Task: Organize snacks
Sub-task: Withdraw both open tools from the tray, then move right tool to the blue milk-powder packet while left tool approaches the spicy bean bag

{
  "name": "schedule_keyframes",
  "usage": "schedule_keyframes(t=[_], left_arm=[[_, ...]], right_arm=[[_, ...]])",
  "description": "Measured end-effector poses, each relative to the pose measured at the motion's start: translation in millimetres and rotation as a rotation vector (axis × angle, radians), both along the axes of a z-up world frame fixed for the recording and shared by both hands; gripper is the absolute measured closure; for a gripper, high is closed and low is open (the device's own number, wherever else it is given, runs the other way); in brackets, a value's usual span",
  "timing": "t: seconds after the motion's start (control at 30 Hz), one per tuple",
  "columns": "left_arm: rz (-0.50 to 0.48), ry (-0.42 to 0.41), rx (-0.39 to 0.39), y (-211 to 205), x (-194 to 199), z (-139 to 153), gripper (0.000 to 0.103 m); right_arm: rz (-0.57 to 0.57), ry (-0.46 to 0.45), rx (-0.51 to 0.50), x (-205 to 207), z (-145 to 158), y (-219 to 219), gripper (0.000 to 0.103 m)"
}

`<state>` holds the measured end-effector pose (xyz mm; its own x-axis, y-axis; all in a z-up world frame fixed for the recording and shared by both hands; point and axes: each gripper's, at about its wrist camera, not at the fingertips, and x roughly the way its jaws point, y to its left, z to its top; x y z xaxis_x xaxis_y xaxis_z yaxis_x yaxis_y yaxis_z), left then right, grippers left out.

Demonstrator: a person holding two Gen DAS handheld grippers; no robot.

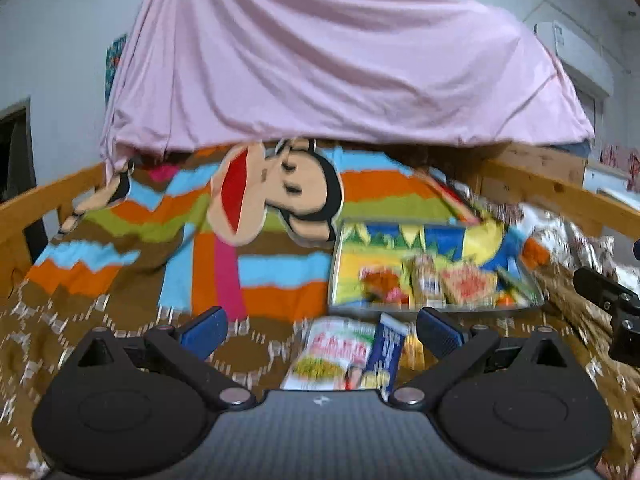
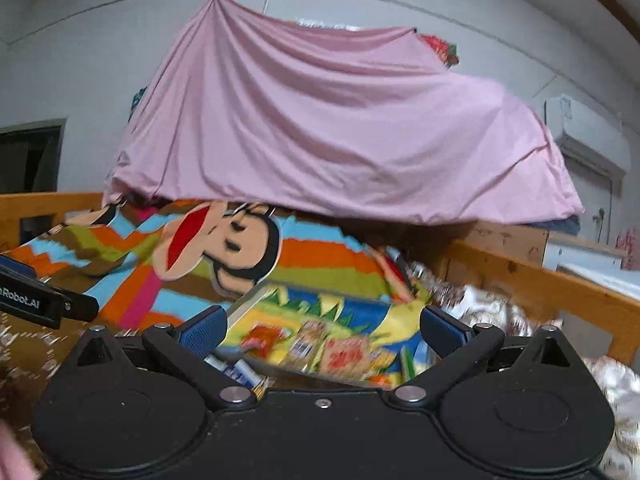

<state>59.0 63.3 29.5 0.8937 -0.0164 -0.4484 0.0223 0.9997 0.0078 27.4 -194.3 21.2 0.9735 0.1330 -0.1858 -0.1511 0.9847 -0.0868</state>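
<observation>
Step in hand appears to be pickup: loose snacks (image 1: 352, 354) lie on the blanket (image 1: 120, 320) just before the tray (image 1: 436, 310), which already holds several packets. The left gripper (image 1: 320, 330) hovers low over them, jaws apart and empty; next it must descend and close on one packet. The right gripper (image 2: 320, 330) faces the tray, level, jaws likewise apart and empty.

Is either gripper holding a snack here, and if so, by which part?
Nothing is held. The left gripper and right gripper are both open, their fingers apart over the snack packets.
</observation>
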Motion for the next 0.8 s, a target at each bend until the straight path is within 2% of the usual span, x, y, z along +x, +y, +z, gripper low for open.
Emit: schedule_keyframes(t=[0.07, 0.27, 0.47, 0.67, 0.8], left_arm=[[-0.001, 0.04, 0.007, 4.6, -9.6, -2.3, 0.0], [0.032, 0.074, -0.013, 14.7, -30.7, -6.8, 0.0], [0.112, 0.129, 0.051, 10.9, -27.1, -10.1, 0.001], [0.148, 0.159, 0.016, 16.5, -21.3, -6.9, 0.001], [0.188, 0.173, -0.024, 23.6, -18.6, -4.4, 0.001]], right_arm=[[0.016, 0.036, -0.011, -9.4, -1.7, 6.9, 0.001], [0.051, 0.128, -0.044, -23.0, -4.8, 23.7, 0.001], [0.032, 0.266, -0.053, -14.8, -3.6, 35.9, 0.001], [0.013, 0.342, -0.061, -10.7, 5.1, 49.8, 0.001], [0.017, 0.353, -0.073, -9.4, 11.3, 58.6, 0.001]])
